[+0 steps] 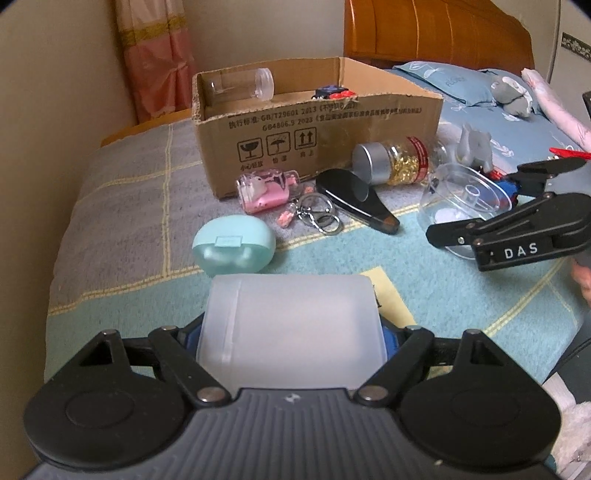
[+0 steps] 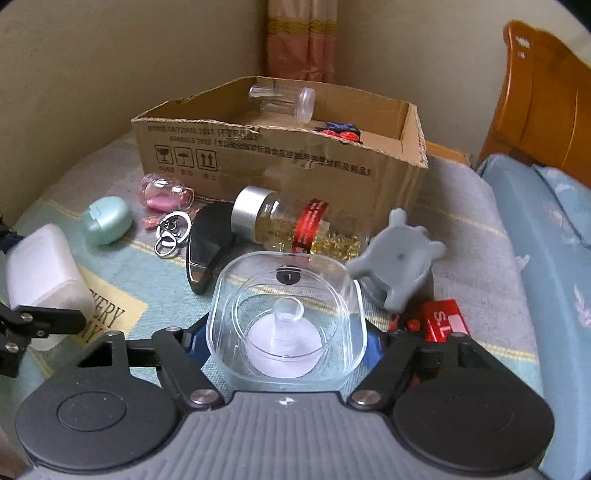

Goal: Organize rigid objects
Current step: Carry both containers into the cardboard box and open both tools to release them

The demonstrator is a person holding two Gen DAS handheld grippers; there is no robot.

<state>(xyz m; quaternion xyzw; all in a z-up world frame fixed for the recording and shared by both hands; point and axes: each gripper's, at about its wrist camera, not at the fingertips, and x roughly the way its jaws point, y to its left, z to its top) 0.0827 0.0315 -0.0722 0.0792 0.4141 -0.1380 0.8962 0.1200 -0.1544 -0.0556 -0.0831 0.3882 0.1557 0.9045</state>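
My left gripper (image 1: 291,341) is shut on a frosted white plastic box (image 1: 290,328), held above the bed; the box also shows in the right wrist view (image 2: 42,280). My right gripper (image 2: 287,341) is shut on a clear square plastic container (image 2: 286,317) with a small post inside; it also shows in the left wrist view (image 1: 465,203). An open cardboard box (image 1: 314,129) stands at the back, also in the right wrist view (image 2: 280,162). It holds a clear jar (image 1: 243,86) and a red-and-blue toy (image 1: 334,92).
On the blanket lie a mint oval case (image 1: 234,245), a pink bottle (image 1: 266,190), key rings (image 1: 317,216), a black curved object (image 1: 354,199), a silver-capped capsule jar (image 2: 291,225), a grey figure (image 2: 400,269) and a red item (image 2: 441,321). Pillows (image 1: 443,79) lie by the wooden headboard (image 1: 436,33).
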